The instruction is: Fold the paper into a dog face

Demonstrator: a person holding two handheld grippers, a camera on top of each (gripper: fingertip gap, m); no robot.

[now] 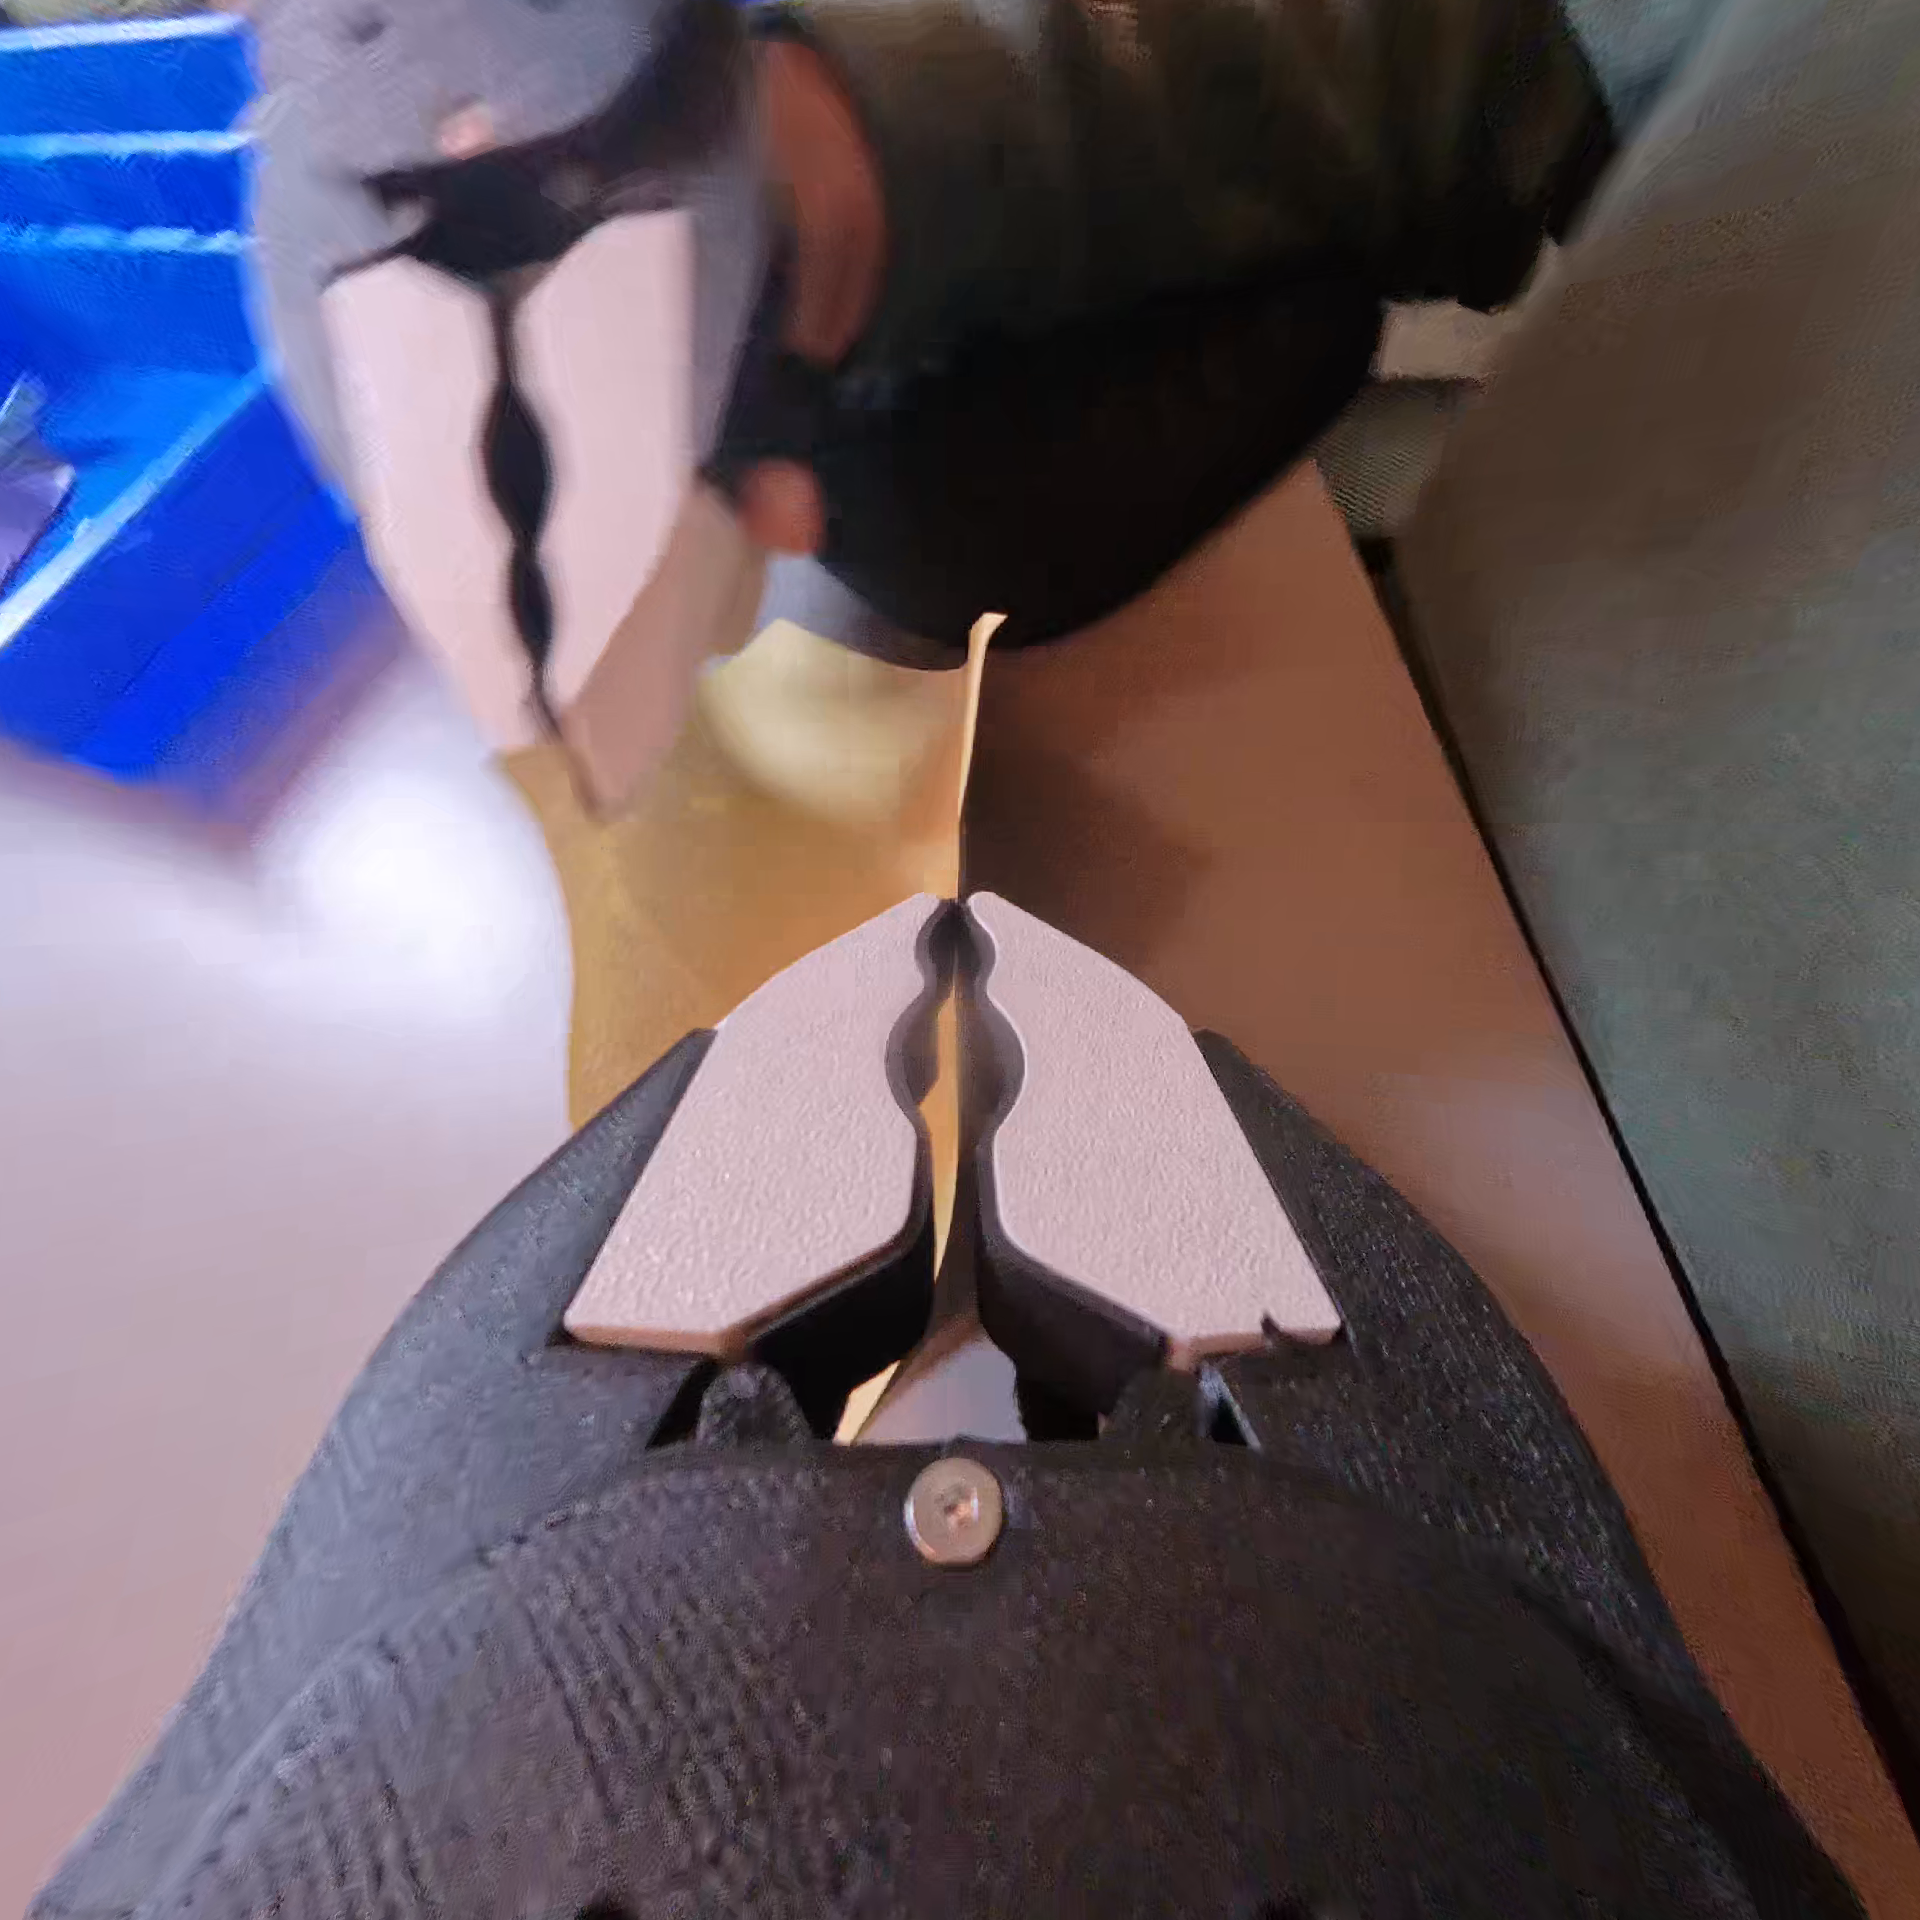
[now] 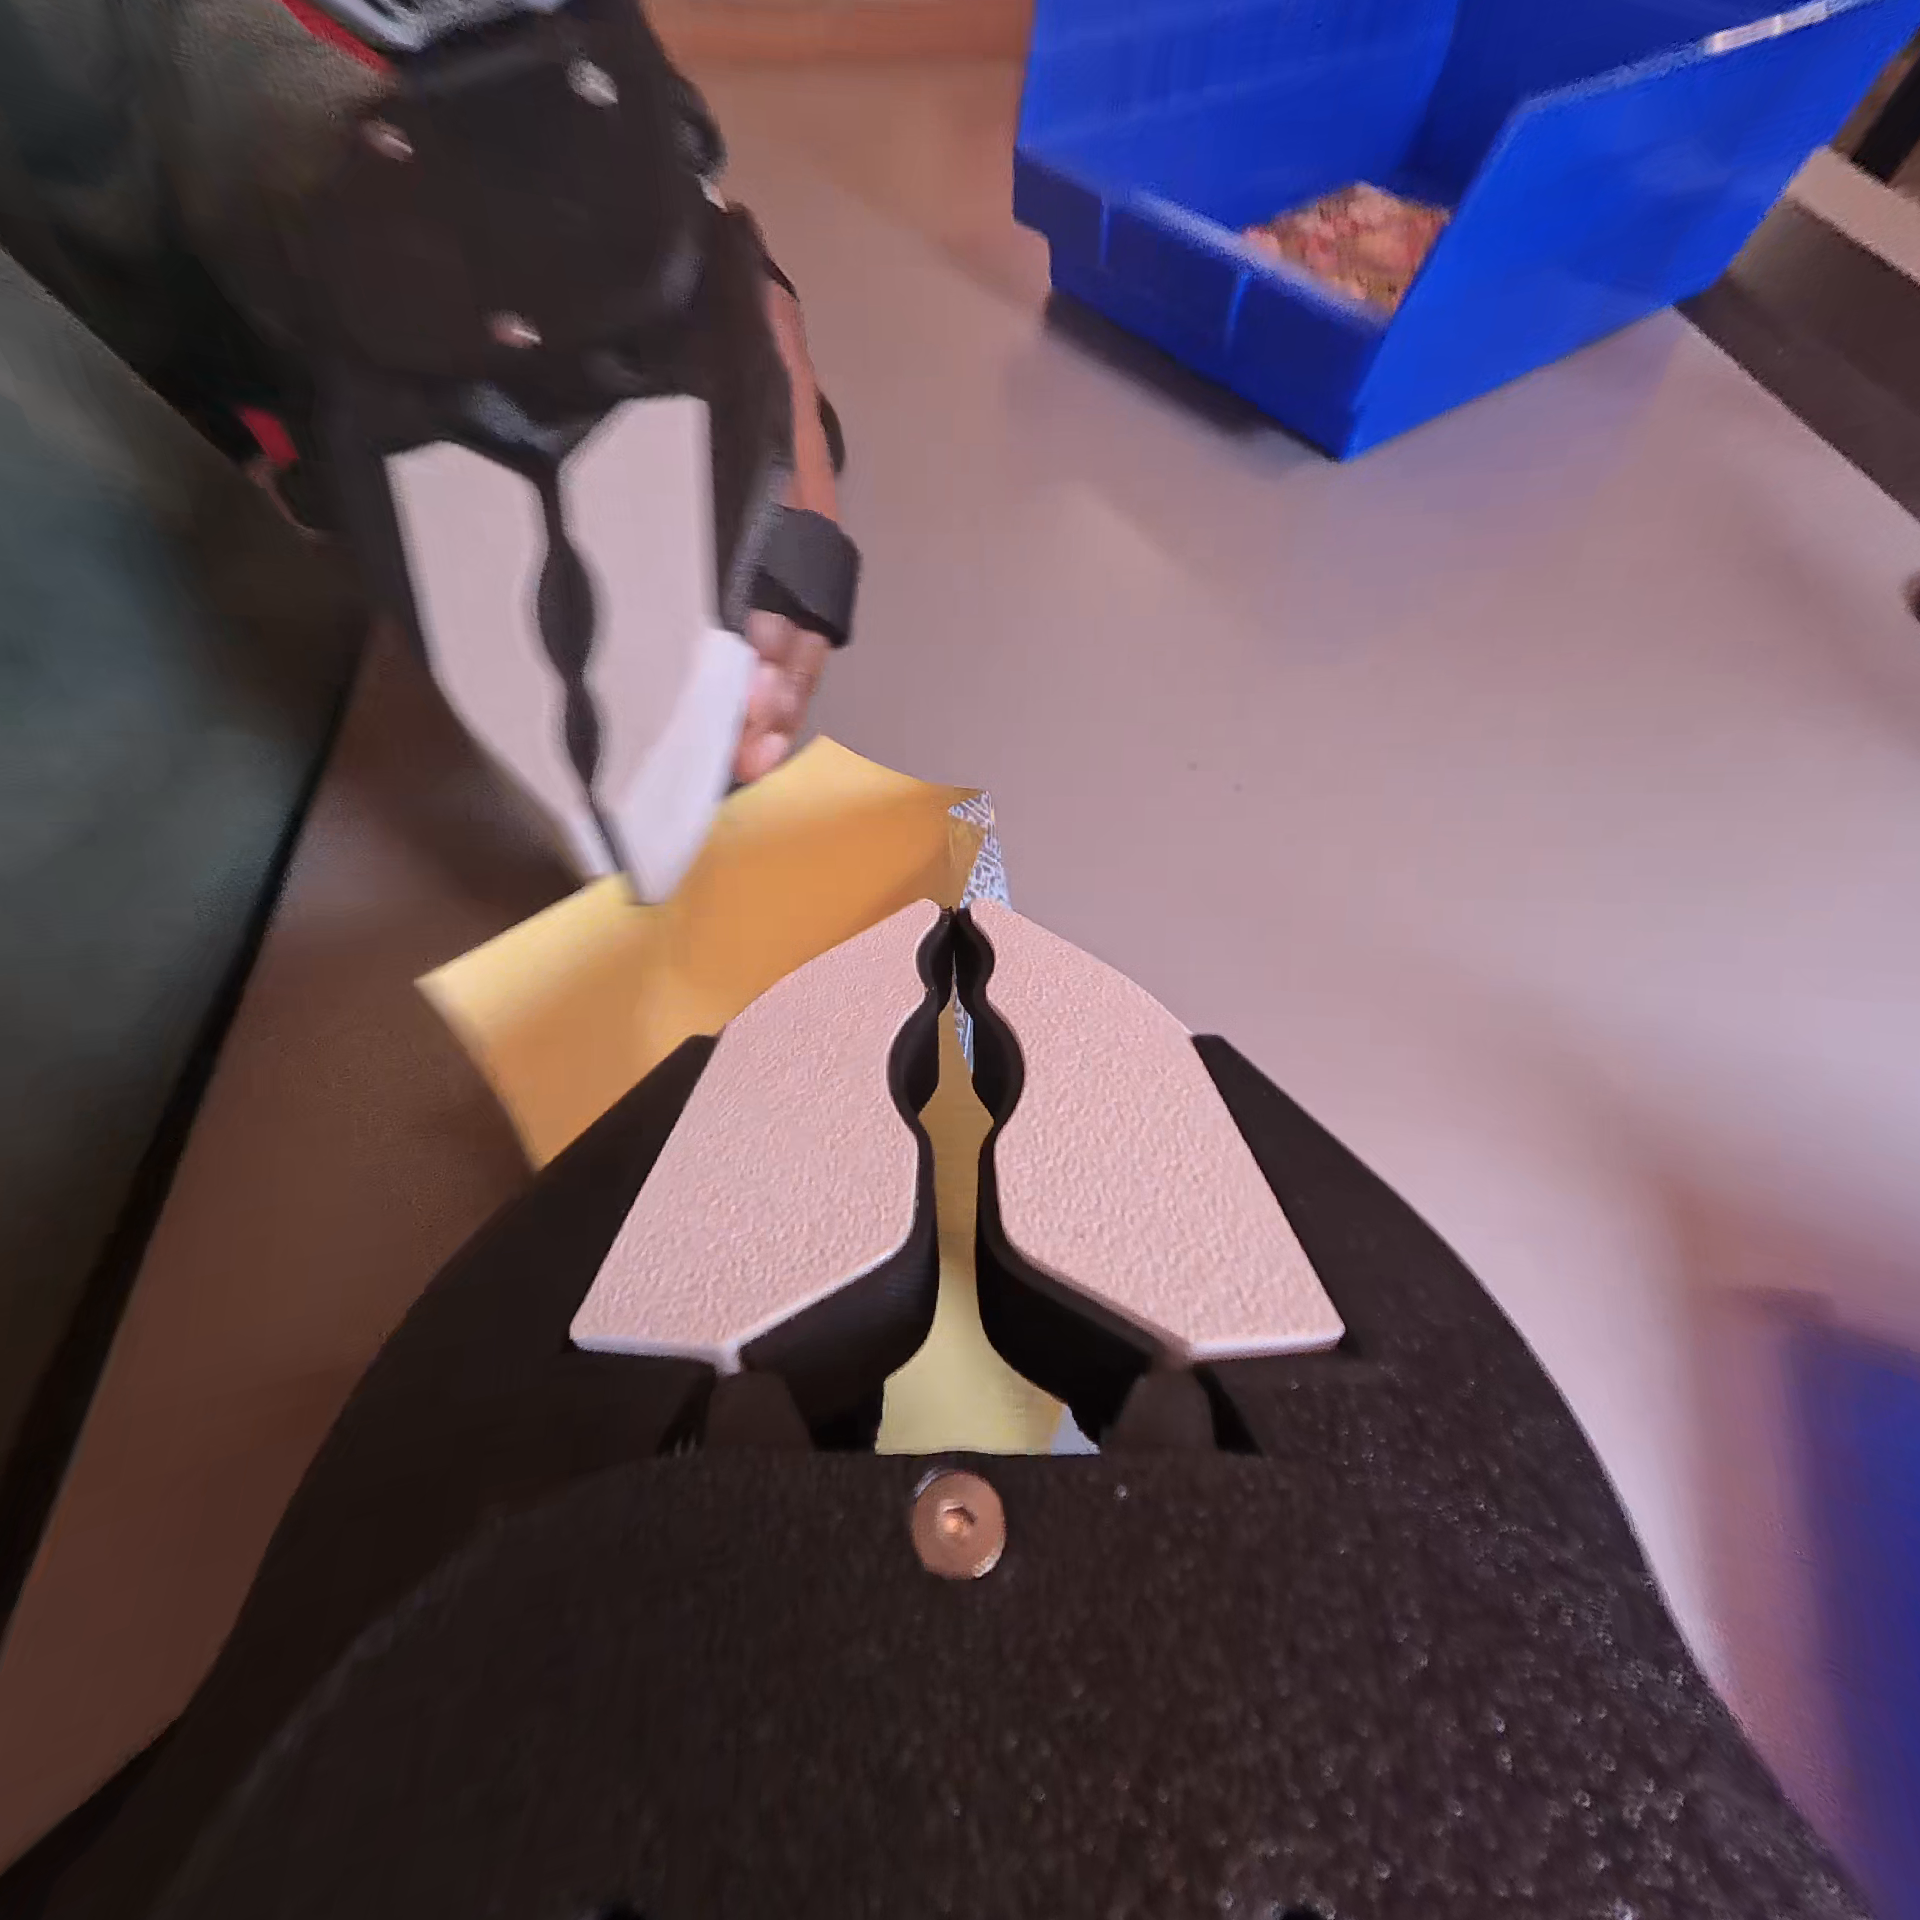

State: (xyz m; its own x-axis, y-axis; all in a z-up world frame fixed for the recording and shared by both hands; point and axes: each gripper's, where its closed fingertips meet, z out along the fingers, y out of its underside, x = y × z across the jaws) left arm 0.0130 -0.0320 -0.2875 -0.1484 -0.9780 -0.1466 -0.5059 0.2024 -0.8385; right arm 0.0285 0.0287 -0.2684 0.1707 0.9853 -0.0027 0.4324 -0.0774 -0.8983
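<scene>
The yellow paper [image 1: 727, 883] lies partly lifted off the pale table [image 1: 208, 1039]. My left gripper [image 1: 958, 902] is shut on one edge of it, and the sheet stands up edge-on ahead of the tips. My right gripper [image 2: 954, 912] is shut on another part of the paper [image 2: 727, 935], whose patterned back side shows beside the tips. In the right wrist view the left gripper [image 2: 623, 873] shows pinching the sheet's near-left edge. In the left wrist view the right gripper [image 1: 582, 790] is blurred at the sheet's far corner.
A blue bin [image 2: 1351, 260] with brownish contents stands at the back of the table [image 2: 1351, 831]; it also shows in the left wrist view [image 1: 156, 571]. A brown strip [image 1: 1299, 831] runs along the table's edge, with grey-green floor [image 1: 1714, 623] beyond. A person's gloved hand [image 1: 1039, 364] holds the right gripper. Spacing between my two grippers at the tips: around 7 cm.
</scene>
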